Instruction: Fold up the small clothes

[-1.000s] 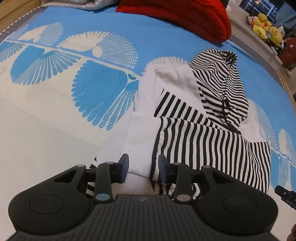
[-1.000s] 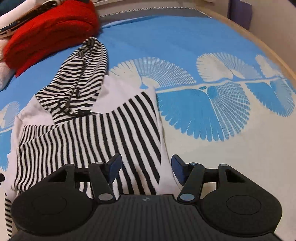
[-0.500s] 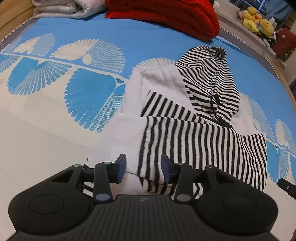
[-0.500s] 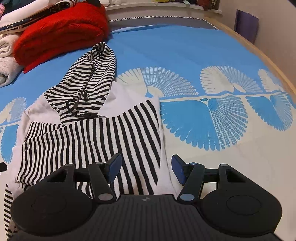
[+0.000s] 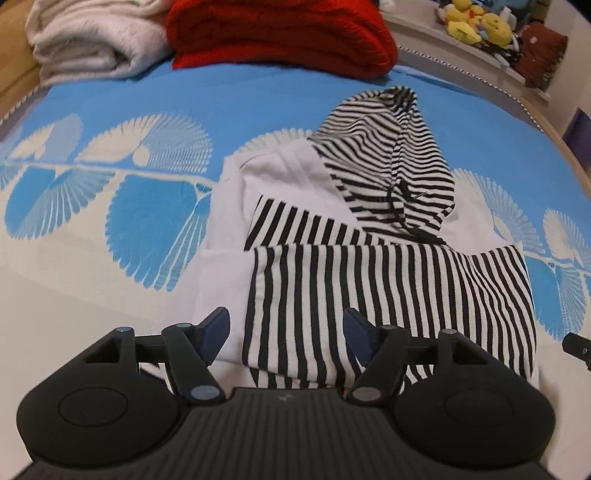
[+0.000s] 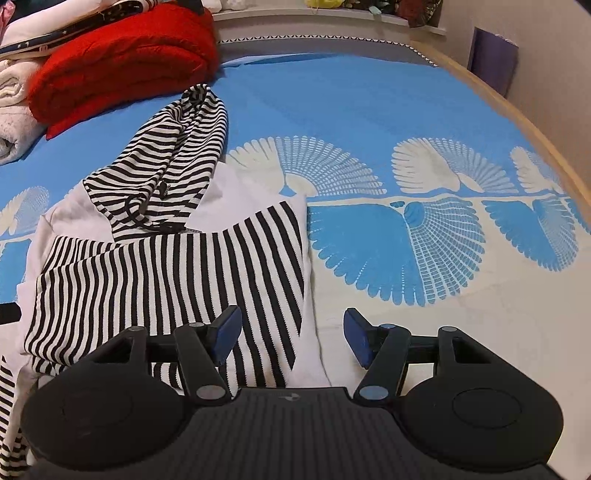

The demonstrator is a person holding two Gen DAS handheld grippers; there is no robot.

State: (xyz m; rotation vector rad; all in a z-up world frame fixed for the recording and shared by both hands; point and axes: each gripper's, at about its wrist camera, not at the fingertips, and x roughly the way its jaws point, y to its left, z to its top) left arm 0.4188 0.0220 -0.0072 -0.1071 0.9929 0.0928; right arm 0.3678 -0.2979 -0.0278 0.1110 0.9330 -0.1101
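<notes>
Small hooded top (image 5: 369, 258) is lying flat on the blue-and-white patterned bedspread (image 5: 140, 221), white body, black-and-white striped hood (image 5: 391, 162) pointing away toward the red blanket (image 5: 280, 33) and the cream blanket (image 5: 92, 48) at the far end. Both striped sleeves are lying crossed over the chest, one striped sleeve (image 5: 388, 295) spanning the near half of the garment.

Left gripper (image 5: 286, 334) is hovering over the near edge of that sleeve fold. Its jaws have just been opening and are now standing wide; striped cloth is showing in the gap below them, but the pads are not pressing on it, so nothing is held.

Right gripper (image 6: 291, 338) is sitting at the garment's other side, over the white side edge (image 6: 310, 332) where cloth meets bedspread. It is also standing wide, nothing between the pads.

Judgement: sleeve-in step looks done, sleeves are sitting inside the body outline. Task is roughly mid-way; the lengthwise fold is not yet made and the hood is still sticking out.

Next move likely calls for both grippers dropping to the hem corners nearest the cameras, pinching through all layers, then carrying the hem up toward the hood in one even sweep. Risk: pinching only the top sleeve layer would drag the sleeve off and undo the fold. The hem itself is mostly hidden under the gripper bodies, so corner positions cannot be confirmed.
</notes>
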